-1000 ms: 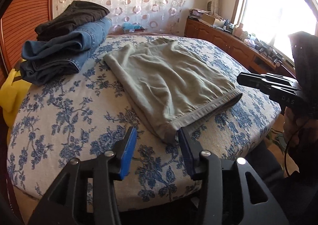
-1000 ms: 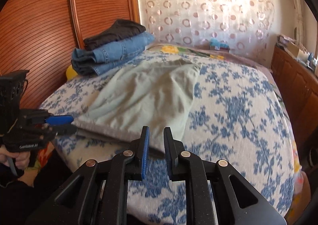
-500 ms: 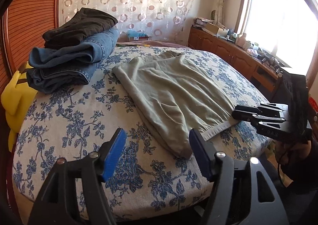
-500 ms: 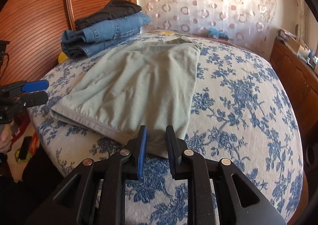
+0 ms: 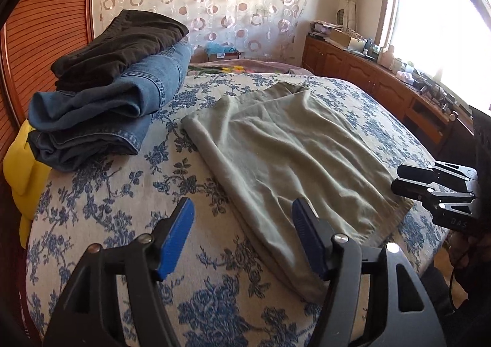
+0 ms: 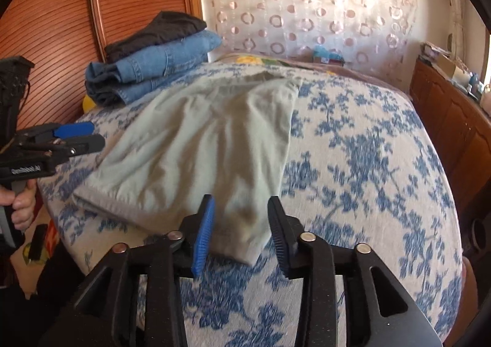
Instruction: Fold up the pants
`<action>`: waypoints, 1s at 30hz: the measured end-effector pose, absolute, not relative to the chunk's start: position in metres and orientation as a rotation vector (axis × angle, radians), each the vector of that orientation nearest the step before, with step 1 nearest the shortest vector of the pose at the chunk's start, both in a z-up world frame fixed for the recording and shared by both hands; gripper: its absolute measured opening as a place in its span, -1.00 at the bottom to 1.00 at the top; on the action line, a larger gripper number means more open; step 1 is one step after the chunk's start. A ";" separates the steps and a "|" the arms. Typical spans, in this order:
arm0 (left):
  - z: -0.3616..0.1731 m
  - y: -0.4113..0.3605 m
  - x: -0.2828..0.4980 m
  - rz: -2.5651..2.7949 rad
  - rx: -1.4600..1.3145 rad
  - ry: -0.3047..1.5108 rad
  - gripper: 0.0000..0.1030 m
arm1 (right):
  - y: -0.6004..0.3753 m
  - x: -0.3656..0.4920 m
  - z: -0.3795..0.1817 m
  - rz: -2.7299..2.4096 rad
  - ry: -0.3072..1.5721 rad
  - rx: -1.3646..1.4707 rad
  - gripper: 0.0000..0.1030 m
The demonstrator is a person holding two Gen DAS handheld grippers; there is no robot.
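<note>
Step in hand: you line up both grippers on near hem of khaki pants [image 5: 285, 147], folded flat on floral bedspread [image 5: 122, 193] beside jeans stack [image 5: 104, 101].

Left gripper [image 5: 242, 236]: spread, empty, straddling near-left corner.

Right gripper [image 6: 241, 230]: jaws just widened, framing near-right corner, gripping nothing.

Next: lower, pinch both corners, carry hem toward far end.

Versus earlier frame: left gripper shifted off to pants' left side.
</note>
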State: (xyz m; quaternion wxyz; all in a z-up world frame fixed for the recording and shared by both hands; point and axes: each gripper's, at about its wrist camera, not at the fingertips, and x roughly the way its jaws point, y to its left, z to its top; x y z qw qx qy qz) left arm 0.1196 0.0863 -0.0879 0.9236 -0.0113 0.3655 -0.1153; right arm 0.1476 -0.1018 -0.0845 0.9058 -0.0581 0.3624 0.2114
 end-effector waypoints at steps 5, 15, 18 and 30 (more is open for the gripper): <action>-0.095 0.087 0.121 -0.245 -0.028 0.775 0.28 | -0.101 0.154 -0.096 0.419 0.787 -0.119 -0.25; -0.111 0.080 0.113 -0.228 0.020 0.831 0.28 | -0.104 0.142 -0.102 0.432 0.793 -0.123 -0.24; -0.111 0.080 0.108 -0.233 0.017 0.834 0.28 | -0.105 0.139 -0.101 0.438 0.796 -0.120 -0.24; -0.109 0.089 0.094 -0.226 -0.011 0.839 0.28 | -0.105 0.132 -0.097 0.510 0.814 -0.100 -0.84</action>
